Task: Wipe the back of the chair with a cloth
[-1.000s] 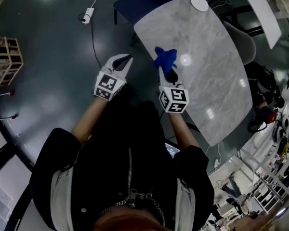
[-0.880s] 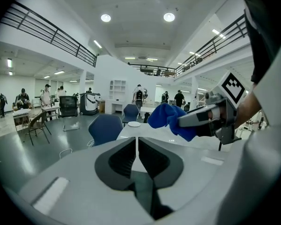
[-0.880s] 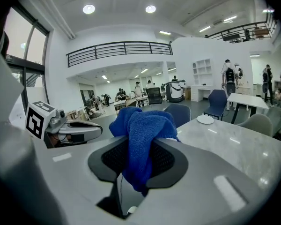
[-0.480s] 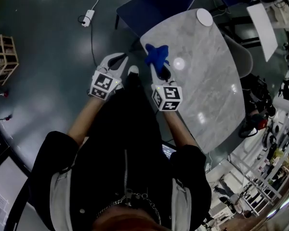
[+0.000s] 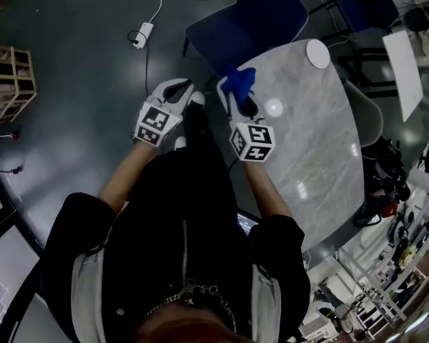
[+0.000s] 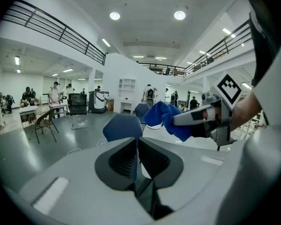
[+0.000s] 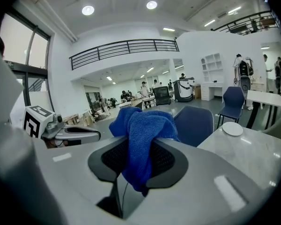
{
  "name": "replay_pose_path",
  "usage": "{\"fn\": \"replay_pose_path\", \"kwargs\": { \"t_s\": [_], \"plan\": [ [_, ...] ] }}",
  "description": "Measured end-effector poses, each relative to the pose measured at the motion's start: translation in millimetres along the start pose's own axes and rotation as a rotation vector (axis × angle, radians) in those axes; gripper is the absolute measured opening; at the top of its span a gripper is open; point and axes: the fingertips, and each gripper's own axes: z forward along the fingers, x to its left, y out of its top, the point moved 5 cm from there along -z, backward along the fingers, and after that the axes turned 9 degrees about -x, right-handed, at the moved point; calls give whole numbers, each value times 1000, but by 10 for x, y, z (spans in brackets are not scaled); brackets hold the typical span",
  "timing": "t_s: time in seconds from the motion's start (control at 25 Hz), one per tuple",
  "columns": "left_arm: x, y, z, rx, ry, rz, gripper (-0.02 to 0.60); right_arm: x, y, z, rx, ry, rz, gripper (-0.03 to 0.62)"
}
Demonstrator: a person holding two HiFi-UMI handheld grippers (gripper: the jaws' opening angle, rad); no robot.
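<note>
**Cloth clamped in the right jaws, chair just ahead**

The right gripper [image 7: 139,146] has its jaws clenched on a blue cloth [image 7: 141,128], which bunches up above the pads and hangs down in a tail between them. The left gripper [image 6: 136,146] has its jaws pressed together with only a thin slit between the pads, and nothing is held there. It is raised level with the right gripper, just to that gripper's left, and the two are apart.

Straight ahead of the right jaws, past the cloth, stands a dark blue chair [image 5: 250,13] with its shell back turned toward them. It is near the cloth, but no view shows whether they touch.

To the right of the right jaws runs a grey marbled counter [image 5: 307,141], with a white round disc [image 5: 317,53] lying near its far end. A second blue chair [image 5: 365,9] stands beyond that end.

Left of the left jaws, on the dark floor, a white power strip [image 5: 141,34] trails its cable, and a wooden crate [image 5: 11,81] stands well off to that side.
</note>
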Motion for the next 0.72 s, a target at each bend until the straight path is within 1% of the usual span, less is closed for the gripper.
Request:
{"fn": "replay_pose_path", "kwargs": {
  "t_s": [0.12,0.24,0.32,0.44,0.6,0.72],
  "plan": [
    [299,162,377,7,-29,30,17,-241,192,430,-30,-13,19,109],
    [574,337,772,21,-62,72,15,-548,319,819,-60,-55,82,109],
    [671,440,947,43,-86,100,15,-702,361,978,-73,-78,119,109],
    [768,608,1243,64,-109,150,15,-969,456,1170,-76,-110,147,109],
    [993,757,1558,80,-124,159,15,-1187,580,1441,-78,-141,177,109],
    [1112,769,1805,82,-132,158,15,-1341,656,1571,-75,-159,185,109]
  ]
}}
